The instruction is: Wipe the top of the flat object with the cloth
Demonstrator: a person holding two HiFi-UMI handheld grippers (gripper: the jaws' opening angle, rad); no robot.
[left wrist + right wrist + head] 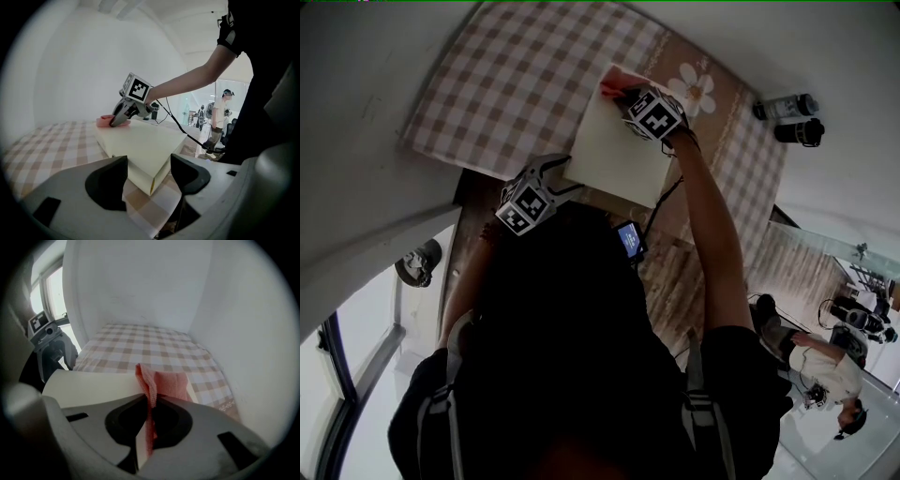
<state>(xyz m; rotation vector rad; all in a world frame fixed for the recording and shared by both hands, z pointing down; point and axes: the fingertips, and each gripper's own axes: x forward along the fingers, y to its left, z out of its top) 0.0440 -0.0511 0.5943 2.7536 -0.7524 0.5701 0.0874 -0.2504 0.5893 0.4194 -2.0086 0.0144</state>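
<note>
A cream flat object [614,141] [140,140] [93,383] lies on the checked tablecloth [516,84]. A pink cloth [614,84] [104,121] [166,385] rests on its far corner. My right gripper [623,94] [119,119] [151,404] is shut on the cloth and presses it onto the top surface. My left gripper [561,173] [147,176] is open at the near corner of the flat object. That corner sits between its jaws; I cannot tell whether they touch it. The left gripper [49,345] also shows at the left of the right gripper view.
Two dark bottles [787,106] [800,132] lie at the table's far right by the white wall. A small device with a blue screen [629,239] hangs on a cable near my chest. A person [825,375] [218,117] stands in the background.
</note>
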